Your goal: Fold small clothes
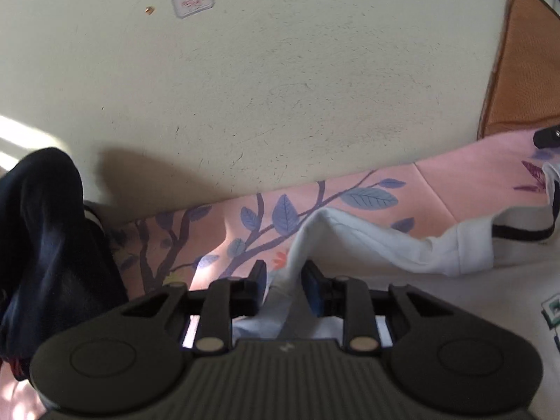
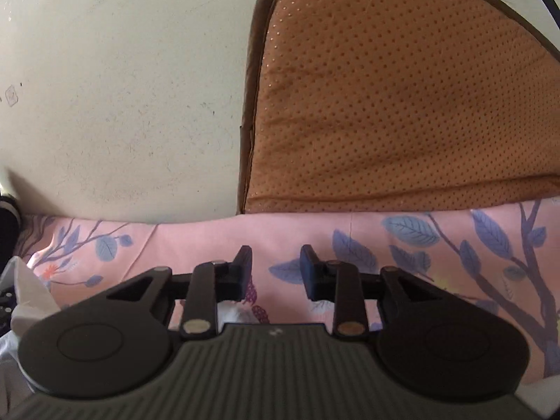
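Observation:
A small white garment (image 1: 378, 241) with a dark trim band lies rumpled on the pink leaf-print sheet (image 1: 472, 168). My left gripper (image 1: 284, 276) is shut on a raised fold of this white cloth, which runs up between its fingers. The other gripper's tip (image 1: 546, 136) shows at the right edge of the left wrist view. My right gripper (image 2: 275, 269) is open and empty just above the pink sheet (image 2: 210, 241). A bit of the white garment (image 2: 31, 297) shows at the far left of the right wrist view.
A dark navy garment (image 1: 45, 238) is piled at the left. A brown perforated cushion (image 2: 402, 105) leans against the cream wall (image 1: 262, 87) at the right. A small sticker (image 1: 192, 0) is on the wall.

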The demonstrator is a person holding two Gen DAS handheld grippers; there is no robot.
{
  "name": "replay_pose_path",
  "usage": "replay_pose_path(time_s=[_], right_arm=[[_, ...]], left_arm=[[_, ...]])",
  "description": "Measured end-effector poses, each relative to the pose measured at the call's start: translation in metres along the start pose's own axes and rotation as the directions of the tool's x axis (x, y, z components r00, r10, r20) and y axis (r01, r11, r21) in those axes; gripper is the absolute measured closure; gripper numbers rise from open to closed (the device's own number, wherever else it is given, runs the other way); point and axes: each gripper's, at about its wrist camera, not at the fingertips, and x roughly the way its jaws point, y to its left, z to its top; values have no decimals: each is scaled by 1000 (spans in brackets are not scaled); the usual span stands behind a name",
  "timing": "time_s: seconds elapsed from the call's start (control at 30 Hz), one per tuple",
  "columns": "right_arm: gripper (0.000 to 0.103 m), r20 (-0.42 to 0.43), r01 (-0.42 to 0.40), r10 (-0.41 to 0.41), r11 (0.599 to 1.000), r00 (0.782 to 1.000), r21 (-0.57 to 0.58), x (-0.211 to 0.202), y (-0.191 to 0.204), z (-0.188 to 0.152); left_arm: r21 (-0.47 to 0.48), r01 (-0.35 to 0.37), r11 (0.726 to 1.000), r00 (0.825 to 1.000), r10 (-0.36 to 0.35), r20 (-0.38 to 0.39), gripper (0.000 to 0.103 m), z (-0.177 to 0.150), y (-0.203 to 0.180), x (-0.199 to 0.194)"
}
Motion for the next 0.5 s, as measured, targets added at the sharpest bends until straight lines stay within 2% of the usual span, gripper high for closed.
replay_pose_path(time_s=[0.03, 0.1, 0.17, 0.27, 0.33, 0.37, 0.43, 0.5], right_arm=[[68, 18, -35, 35, 999, 999, -12, -14, -1, 0], [61, 37, -73, 75, 996, 996, -56, -37, 2, -1], [57, 22, -117, 120, 987, 993, -111, -55, 11, -5], [50, -68, -186, 177, 969, 982, -160, -60, 41, -15], [49, -129, -248, 224, 945, 966, -215, -57, 66, -24], [46, -153, -275, 244, 934, 958, -227, -55, 75, -27], [36, -224, -332, 287, 922, 931, -201, -39, 95, -34], [38, -299, -342, 289, 930, 909, -139, -7, 115, -37]], left_arm=[[-12, 17, 1000, 1000, -17, 24, 75, -1, 7, -7], [-24, 8, 1000, 997, -6, 80, 55, -1, 19, -25], [-41, 9, 999, 992, -4, 123, 53, -5, 35, -46], [-58, -19, 998, 988, 27, 149, 51, -14, 55, -78], [-73, -47, 996, 987, 58, 151, 49, -27, 70, -98], [-86, -53, 995, 987, 65, 148, 47, -34, 79, -108], [-109, -53, 993, 988, 68, 142, 43, -54, 95, -129], [-133, -68, 989, 989, 84, 119, 39, -77, 106, -152]])
